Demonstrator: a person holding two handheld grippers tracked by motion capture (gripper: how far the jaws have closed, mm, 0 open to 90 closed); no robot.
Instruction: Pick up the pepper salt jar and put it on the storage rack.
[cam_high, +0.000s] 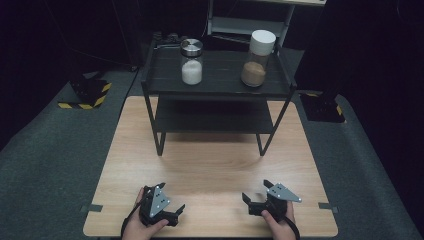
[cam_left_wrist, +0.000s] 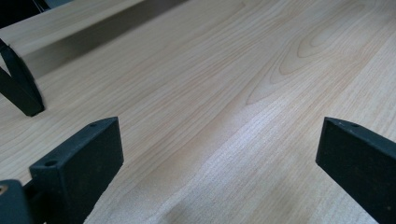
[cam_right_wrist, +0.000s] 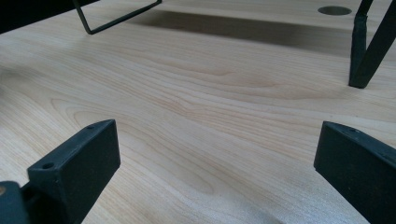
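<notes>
Both grippers idle, jaws spread, low in frame on the pale wooden tabletop (cam_high: 210, 165)

Left gripper (cam_high: 172, 212) and right gripper (cam_high: 252, 202) hold nothing; a hasty reach could topple the steel-lidded glass jar of white powder (cam_high: 191, 62) or white-capped jar of brown powder (cam_high: 256, 59) off the black metal two-tier shelf (cam_high: 220, 85), upper centre.

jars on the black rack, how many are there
2, both on the top shelf of the black rack. The jar with the metal lid holds white powder and stands at left; the jar with the white lid holds brown powder and stands at right. The lower shelf looks bare.
</notes>
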